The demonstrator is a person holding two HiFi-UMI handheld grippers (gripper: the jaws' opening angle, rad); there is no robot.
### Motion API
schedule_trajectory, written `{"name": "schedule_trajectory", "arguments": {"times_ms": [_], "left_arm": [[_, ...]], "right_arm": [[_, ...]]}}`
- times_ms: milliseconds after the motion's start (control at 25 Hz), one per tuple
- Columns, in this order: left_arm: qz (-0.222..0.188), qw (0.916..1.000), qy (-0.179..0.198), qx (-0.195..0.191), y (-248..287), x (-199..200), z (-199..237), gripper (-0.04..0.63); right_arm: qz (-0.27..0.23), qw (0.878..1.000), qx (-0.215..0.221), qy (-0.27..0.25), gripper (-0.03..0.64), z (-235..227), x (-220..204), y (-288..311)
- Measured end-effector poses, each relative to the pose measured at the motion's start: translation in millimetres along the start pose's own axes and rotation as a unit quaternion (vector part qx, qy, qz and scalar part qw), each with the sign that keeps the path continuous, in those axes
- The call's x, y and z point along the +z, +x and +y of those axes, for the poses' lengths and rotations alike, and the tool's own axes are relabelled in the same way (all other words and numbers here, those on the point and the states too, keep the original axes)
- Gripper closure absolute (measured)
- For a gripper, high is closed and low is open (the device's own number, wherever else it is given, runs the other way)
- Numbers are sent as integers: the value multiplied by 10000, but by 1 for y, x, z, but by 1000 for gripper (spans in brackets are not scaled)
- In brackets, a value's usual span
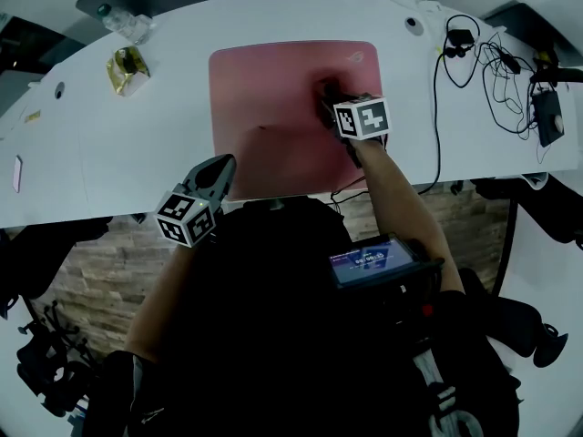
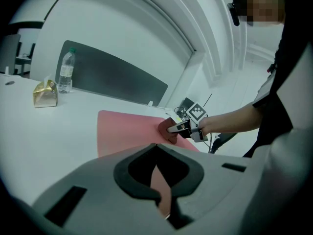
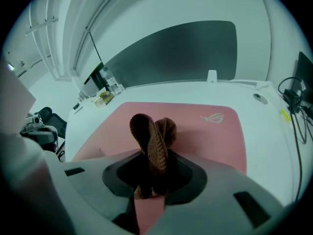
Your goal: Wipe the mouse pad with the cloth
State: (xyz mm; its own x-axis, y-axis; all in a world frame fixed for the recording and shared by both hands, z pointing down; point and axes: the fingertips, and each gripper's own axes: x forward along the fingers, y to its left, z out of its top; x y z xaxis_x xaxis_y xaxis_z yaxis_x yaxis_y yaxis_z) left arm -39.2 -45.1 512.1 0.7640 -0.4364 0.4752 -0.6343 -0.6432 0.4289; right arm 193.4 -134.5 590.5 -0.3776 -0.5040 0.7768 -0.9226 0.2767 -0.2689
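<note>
The cloth (image 3: 150,140) is a brown, ribbed knit. It looks soft, light and floppy, folded double into a wad that sticks up out of the right gripper (image 3: 150,182), whose jaws are clamped on its lower end. A hold low on the bunch seems right, because a loose tail would likely just drag and roll. In the head view the cloth (image 1: 327,92) sits on the right half of the mouse pad (image 1: 264,107), toward the far side, and seems to be touching the surface.

The pad is a thin, flat pink sheet. My guess is it could creep or curl at a corner under a hard push, so firm, even strokes are the better bet. There's a lot of bare pad to the left and toward the near edge.

The left gripper (image 1: 221,166) hovers at the pad's near-left corner, by the desk's (image 1: 109,144) front edge. Its jaws are pressed together with nothing in them, and from there it looks well placed to pin that corner.

The pad's near edge runs close to the desk's edge — little margin there. A gold packet (image 1: 127,66) and a water bottle (image 1: 123,21) stand well off to the left, and cables (image 1: 496,62) lie out to the right, apart from the pad.
</note>
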Motion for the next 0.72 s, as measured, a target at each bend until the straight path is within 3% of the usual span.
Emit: {"name": "schedule_trajectory", "arguments": {"times_ms": [720], "left_arm": [[197, 9997, 107, 39, 52, -4, -49, 587]], "right_arm": [[-196, 9997, -90, 132, 497, -82, -18, -39]]}}
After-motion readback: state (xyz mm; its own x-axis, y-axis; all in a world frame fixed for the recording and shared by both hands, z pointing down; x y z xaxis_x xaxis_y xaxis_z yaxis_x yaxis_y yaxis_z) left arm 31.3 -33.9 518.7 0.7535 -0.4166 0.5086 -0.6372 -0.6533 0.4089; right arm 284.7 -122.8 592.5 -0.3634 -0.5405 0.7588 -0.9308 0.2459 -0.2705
